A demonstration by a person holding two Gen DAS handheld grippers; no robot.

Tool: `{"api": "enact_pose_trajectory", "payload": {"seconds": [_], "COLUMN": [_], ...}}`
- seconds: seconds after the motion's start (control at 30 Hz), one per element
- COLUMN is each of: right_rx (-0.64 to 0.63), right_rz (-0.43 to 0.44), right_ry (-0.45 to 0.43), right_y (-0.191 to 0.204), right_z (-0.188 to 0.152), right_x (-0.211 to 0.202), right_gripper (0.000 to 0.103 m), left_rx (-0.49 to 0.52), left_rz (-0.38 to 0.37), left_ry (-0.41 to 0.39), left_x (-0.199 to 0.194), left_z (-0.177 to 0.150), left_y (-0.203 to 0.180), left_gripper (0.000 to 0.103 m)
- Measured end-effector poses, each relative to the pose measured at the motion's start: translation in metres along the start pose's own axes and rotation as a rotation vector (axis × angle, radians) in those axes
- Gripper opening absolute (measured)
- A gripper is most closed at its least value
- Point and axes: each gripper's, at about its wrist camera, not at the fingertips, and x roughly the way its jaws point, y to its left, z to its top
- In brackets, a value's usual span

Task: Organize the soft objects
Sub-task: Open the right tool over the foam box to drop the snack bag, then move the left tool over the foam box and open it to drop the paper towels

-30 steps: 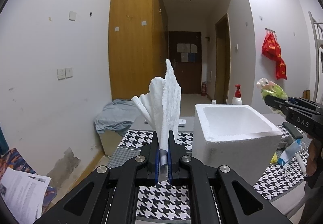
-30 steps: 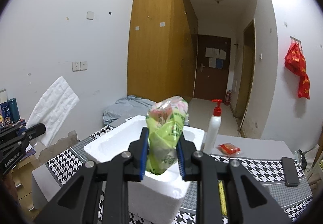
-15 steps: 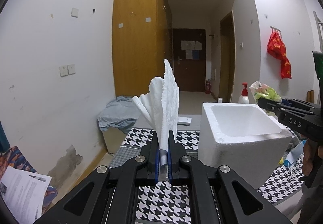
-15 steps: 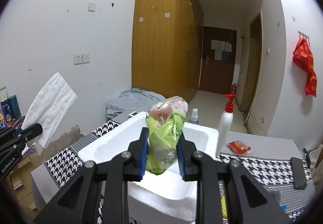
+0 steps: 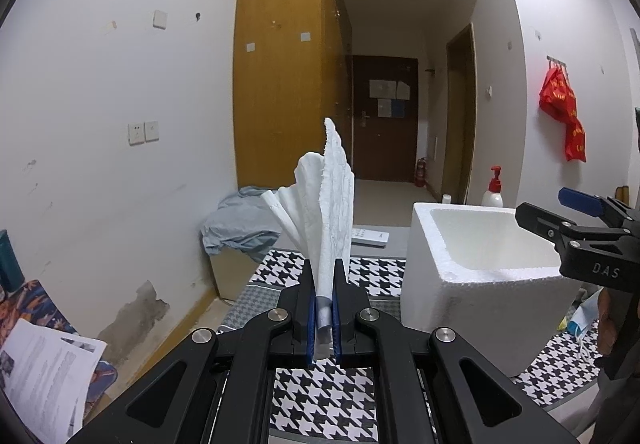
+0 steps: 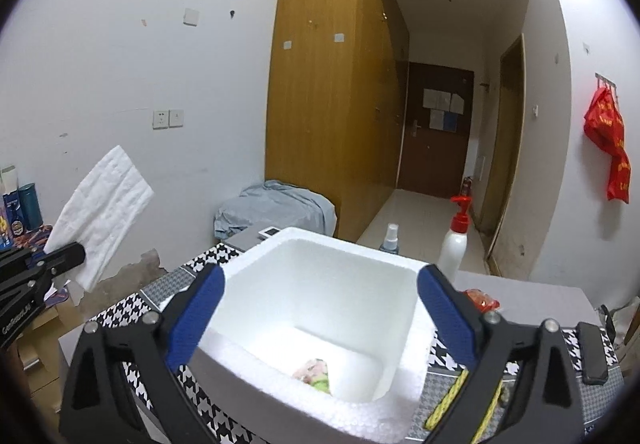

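Left tongs point(image 5: 323, 308): white cloth point(image 5: 324, 212) upright.

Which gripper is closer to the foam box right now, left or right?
Right. The right gripper hangs over the foam box, jaws opening with nothing between them. The left gripper, shut on the white cloth, sits off to the box's side.

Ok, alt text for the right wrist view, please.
The right gripper is opening wide above a white foam box, with a green snack bag lying on the box floor. At far left, the left gripper holds a white cloth.
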Motion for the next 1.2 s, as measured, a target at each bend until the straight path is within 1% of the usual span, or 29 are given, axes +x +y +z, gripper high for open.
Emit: {"api": "enact_pose_trajectory", "payload": {"seconds": [0.17,0.3,0.5,0.6,0.87,1.0,1.2], "right_rx": [0.005,0.010,0.034,0.044,0.041,0.061,0.079], "right_rz": [-0.008,-0.012,-0.031,-0.049,-0.120,-0.154,-0.205], "right_ry": [-0.008,-0.010,-0.029,-0.032,-0.001,-0.007,0.014], "right_y": [-0.001,-0.001,-0.009,-0.012,-0.015,-0.021,-0.027], "right_z": [0.000,-0.002,-0.004,-0.005,-0.011,-0.016,-0.023], "right_x": [-0.003,-0.007,-0.021,-0.028,-0.041,-0.053,-0.061], "right_gripper": [0.102,0.102,0.103,0.103,0.103,0.103,0.103], "left_rx": [0.003,0.005,0.015,0.025,0.045,0.057,0.064], "left_rz": [-0.003,-0.007,-0.042,-0.074,-0.148,-0.184,-0.252], "left_ry": [-0.006,-0.009,-0.017,-0.020,-0.021,-0.019,-0.019], "left_x": [-0.003,-0.004,-0.002,0.000,0.007,0.010,0.014], "left_z": [0.000,0.000,0.003,0.006,0.014,0.019,0.025], "left_y": [-0.002,-0.002,-0.006,-0.011,-0.022,-0.028,-0.037], "left_gripper": [0.007,0.007,0.007,0.007,0.007,0.007,0.007]}}
